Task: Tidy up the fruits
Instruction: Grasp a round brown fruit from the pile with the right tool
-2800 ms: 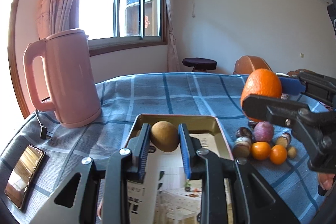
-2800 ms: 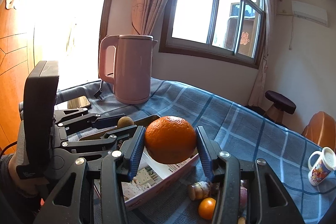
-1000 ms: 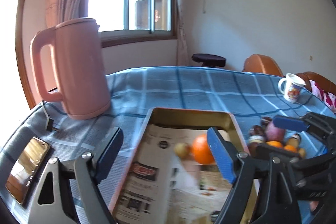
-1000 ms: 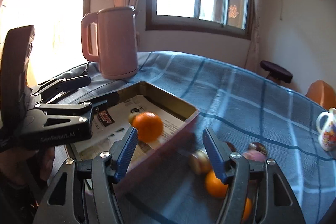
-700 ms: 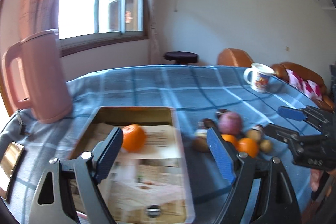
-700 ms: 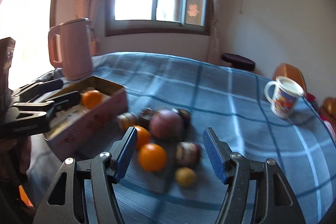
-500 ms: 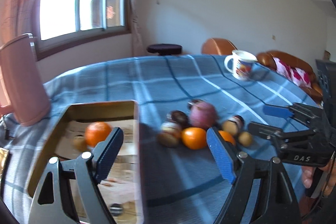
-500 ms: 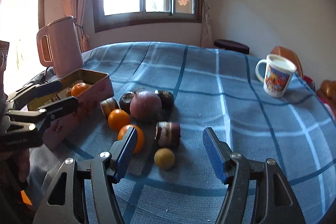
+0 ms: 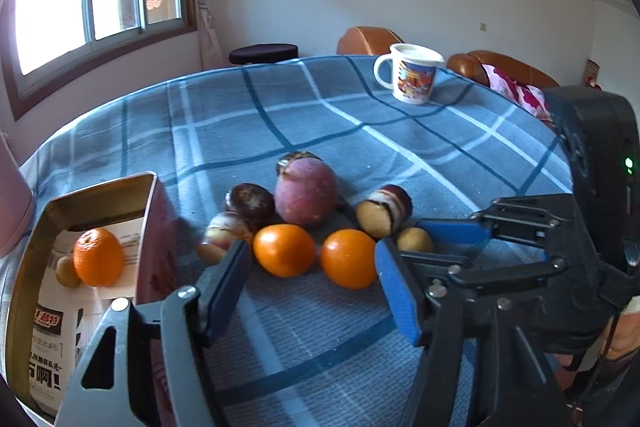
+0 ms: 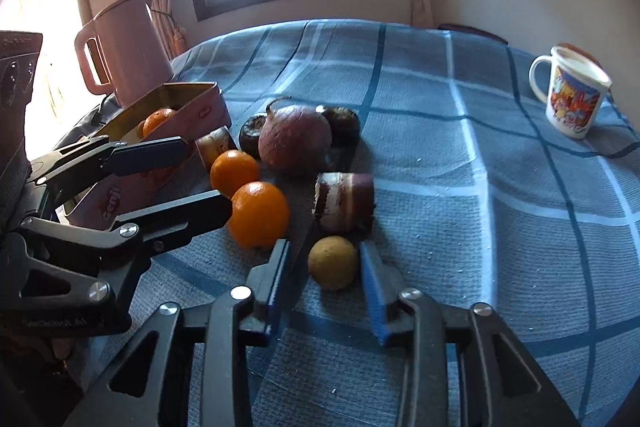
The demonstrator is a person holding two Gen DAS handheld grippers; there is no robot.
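The right gripper [image 10: 322, 265] is closing around a small yellow fruit [image 10: 333, 262] on the blue checked cloth [image 10: 460, 163]; whether its pads are touching yet is unclear. The left gripper [image 9: 314, 269] is half open and closing, empty, over two oranges [image 9: 285, 255]. A second ago both were wider, beside the tin [image 9: 100, 193], which is holding an orange [image 9: 98, 257]. Printed paper is lining the tin; its writing is unreadable.
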